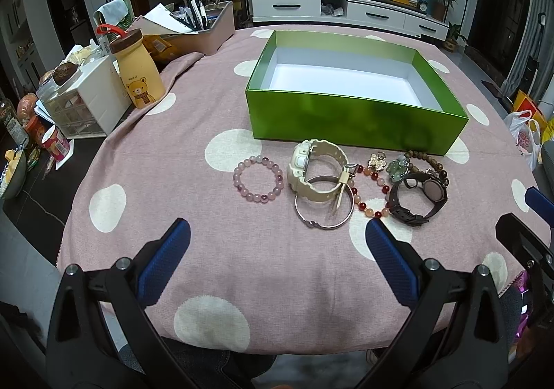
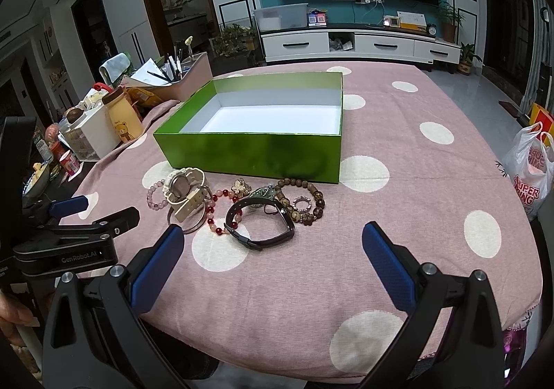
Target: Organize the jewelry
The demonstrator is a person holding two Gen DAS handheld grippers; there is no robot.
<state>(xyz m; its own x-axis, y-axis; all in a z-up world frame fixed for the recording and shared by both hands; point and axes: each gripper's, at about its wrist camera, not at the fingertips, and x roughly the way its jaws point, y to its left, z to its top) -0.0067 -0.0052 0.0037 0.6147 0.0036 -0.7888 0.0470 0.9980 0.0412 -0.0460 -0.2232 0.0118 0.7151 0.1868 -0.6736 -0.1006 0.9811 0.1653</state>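
Hovering wide open, empty, both hand-held grippers — left (image 1: 277, 243), right (image 2: 273, 247). Jewelry row on tabletop (image 1: 277, 278) just before green box (image 1: 353, 118); pink bead bracelet (image 1: 258, 179) straight ahead of left, dark watch (image 2: 259, 221) nearer right.

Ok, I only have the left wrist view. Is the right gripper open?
Observer: Yes, the right gripper is wide open and holds nothing.
Operator: Anything hidden behind the dark watch?
Observer: A small beaded ring lies inside the loop of the wooden bracelet, behind the dark watch.
Operator: What's right of the box?
Observer: Right of the box there is only dotted cloth.
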